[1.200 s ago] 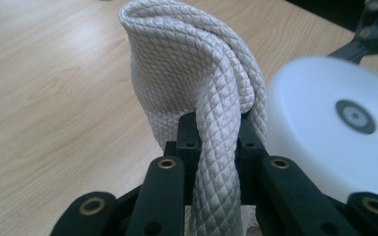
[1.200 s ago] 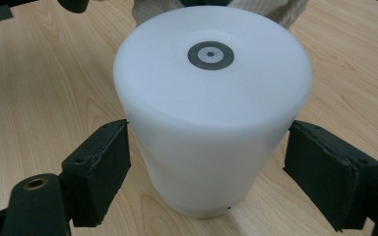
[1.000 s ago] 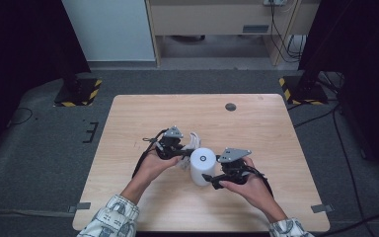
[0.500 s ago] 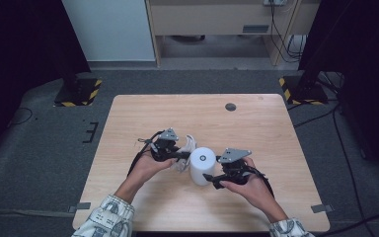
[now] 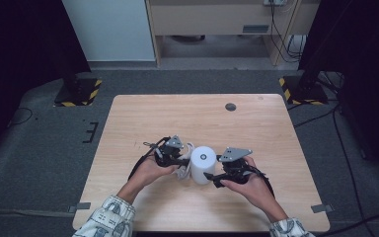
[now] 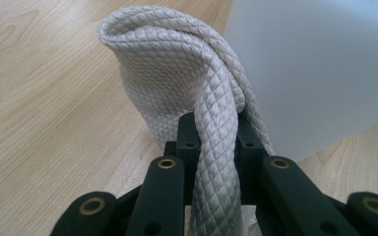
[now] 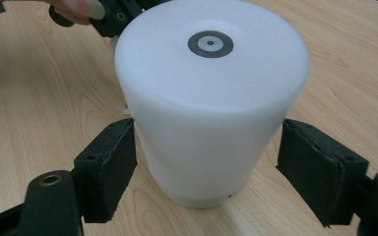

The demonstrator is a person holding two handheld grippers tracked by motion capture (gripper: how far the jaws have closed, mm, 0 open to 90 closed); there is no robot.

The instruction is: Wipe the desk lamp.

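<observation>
At table centre we see the left gripper (image 6: 211,142) clamped on a white cord (image 6: 197,83); the right gripper (image 7: 204,162) gapes wide around the white cylinder (image 7: 211,103), left pad touching.

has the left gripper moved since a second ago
Yes. In the high view the left gripper has shifted slightly left, away from the dark round mark on the table, gripping the white cord beside the white cylinder.

wooden table (image 5: 143,118), white cylinder (image 5: 202,165), cord (image 5: 182,172)
</observation>
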